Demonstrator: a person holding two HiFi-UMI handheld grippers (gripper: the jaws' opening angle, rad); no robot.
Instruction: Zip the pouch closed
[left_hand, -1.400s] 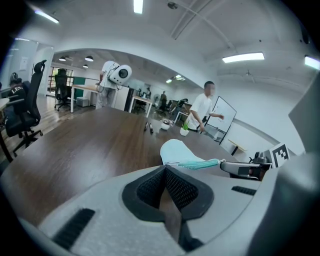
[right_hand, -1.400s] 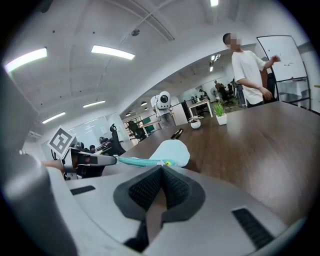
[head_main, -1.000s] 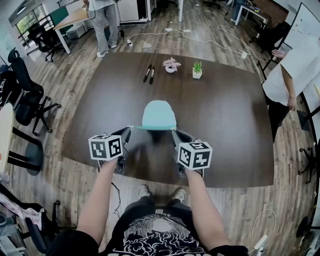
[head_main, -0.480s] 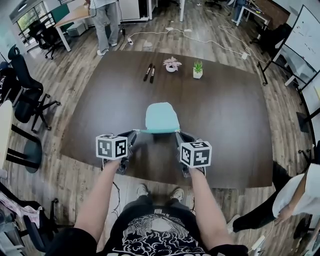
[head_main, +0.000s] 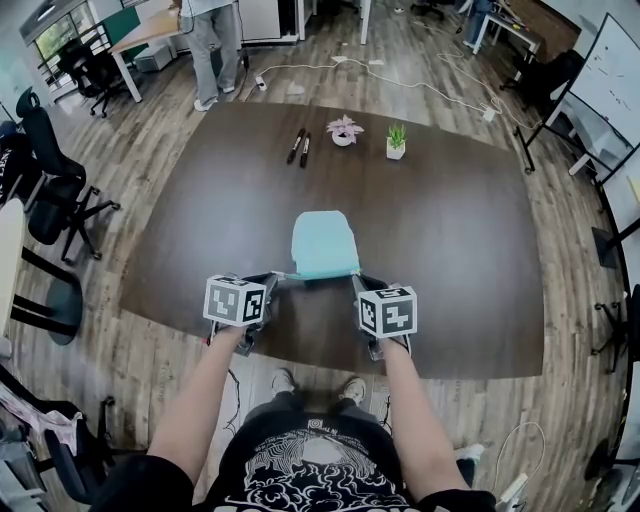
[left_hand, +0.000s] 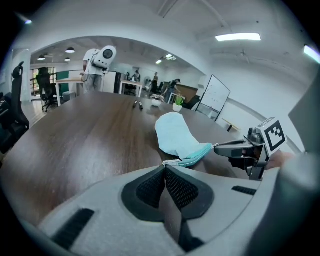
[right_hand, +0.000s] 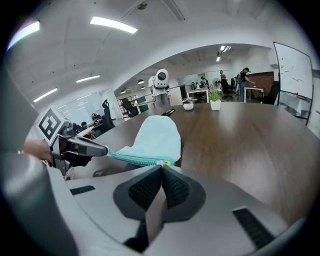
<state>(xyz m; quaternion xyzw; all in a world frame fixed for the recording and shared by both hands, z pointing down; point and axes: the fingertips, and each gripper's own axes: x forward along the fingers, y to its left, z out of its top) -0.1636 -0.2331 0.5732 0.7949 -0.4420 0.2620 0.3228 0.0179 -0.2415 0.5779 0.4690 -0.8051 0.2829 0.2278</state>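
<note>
Near the table's front edge the pouch is held with its zipper crosswise, left gripper clamped on the pouch's left end, right gripper clamped on the pull at the right end.

Two bare arms reach forward and down, the left forearm and right forearm roughly parallel; each hand sits mostly hidden behind its gripper's marker cube; the left gripper and right gripper tilt downward, side by side and near each other, tips angled slightly inward; both pairs of jaws are pressed together, the left pinching one end of the pouch at its zipper edge, the right pinching the other.
</note>
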